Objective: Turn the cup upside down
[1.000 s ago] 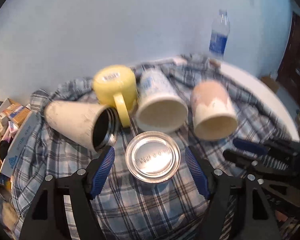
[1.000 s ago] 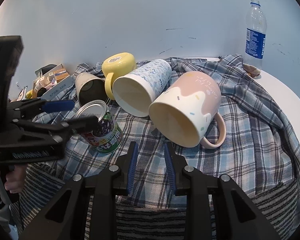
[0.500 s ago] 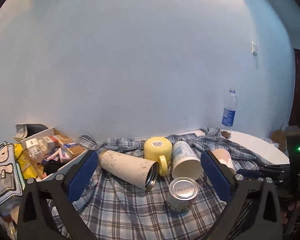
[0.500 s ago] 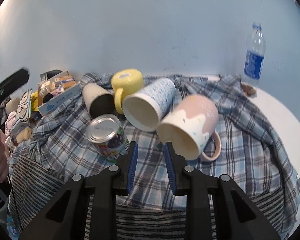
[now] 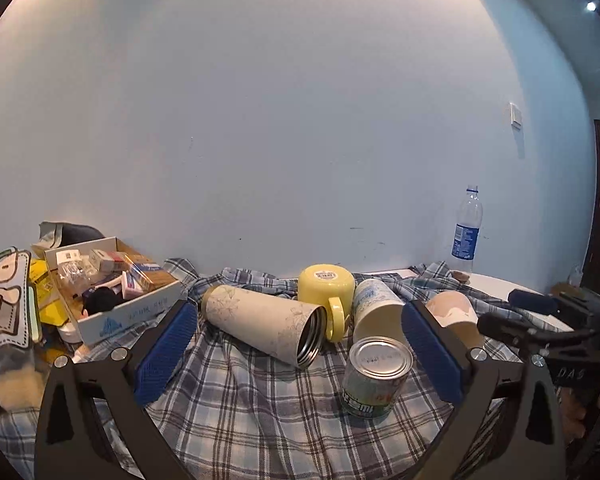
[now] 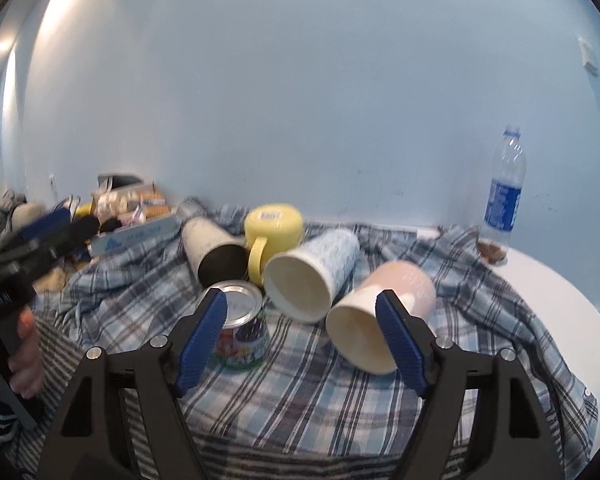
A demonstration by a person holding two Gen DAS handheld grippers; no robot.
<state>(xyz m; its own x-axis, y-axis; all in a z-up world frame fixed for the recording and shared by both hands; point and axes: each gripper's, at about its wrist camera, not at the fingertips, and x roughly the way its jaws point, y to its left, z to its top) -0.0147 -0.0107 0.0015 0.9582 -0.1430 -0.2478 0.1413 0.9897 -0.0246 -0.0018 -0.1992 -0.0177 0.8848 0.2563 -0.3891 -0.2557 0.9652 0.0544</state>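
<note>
A pink and cream mug (image 6: 380, 312) lies on its side on the plaid cloth, mouth toward me; it shows partly behind a finger in the left wrist view (image 5: 448, 312). A blue patterned cup (image 6: 312, 268) lies on its side beside it. A yellow mug (image 6: 274, 228) stands upside down. A beige flask (image 5: 260, 324) lies on its side. A tin can (image 5: 376, 376) stands upright in front. My right gripper (image 6: 302, 344) is open and empty, short of the pink mug. My left gripper (image 5: 300, 356) is open and empty, back from the can.
A plaid cloth (image 6: 300, 392) covers the round white table (image 6: 560, 304). A water bottle (image 6: 504, 196) stands at the back right by the wall. A cardboard box of small items (image 5: 112, 292) sits at the left.
My right gripper has opened wide. My left gripper has drawn back from the can and tilted up to a level view.
</note>
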